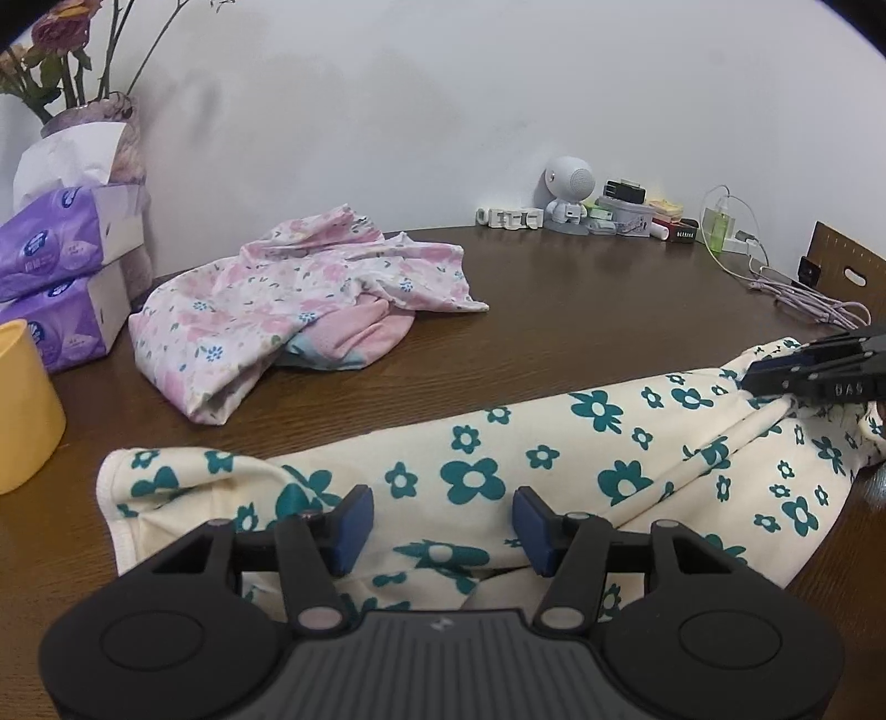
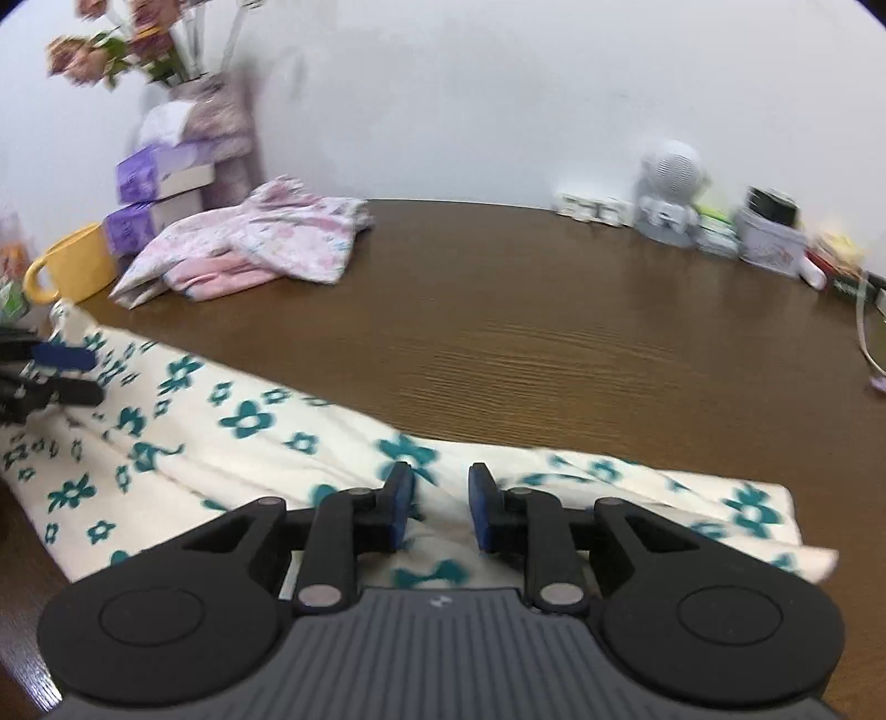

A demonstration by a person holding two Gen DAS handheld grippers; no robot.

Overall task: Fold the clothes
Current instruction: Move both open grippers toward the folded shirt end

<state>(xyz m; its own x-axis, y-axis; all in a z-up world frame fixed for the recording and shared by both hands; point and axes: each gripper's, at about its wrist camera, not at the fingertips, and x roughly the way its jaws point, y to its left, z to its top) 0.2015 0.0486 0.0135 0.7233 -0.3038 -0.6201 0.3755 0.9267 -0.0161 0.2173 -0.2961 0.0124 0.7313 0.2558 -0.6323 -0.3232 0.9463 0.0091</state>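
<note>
Both tools, left tool [image 1: 443,529] and right tool [image 2: 440,507], hover spread over the cream flowered garment [image 1: 554,459] on the table [image 1: 554,310].

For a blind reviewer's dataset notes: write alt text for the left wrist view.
The open left gripper hovers low over a cream garment with teal flowers stretched across a brown wooden table; the right gripper meets its far end. Behind lie a crumpled pink floral garment, purple tissue boxes and a yellow cup.

The right wrist view is motion-blurred, smearing the flowers [image 2: 111,50] and desk clutter [image 2: 769,238].
</note>
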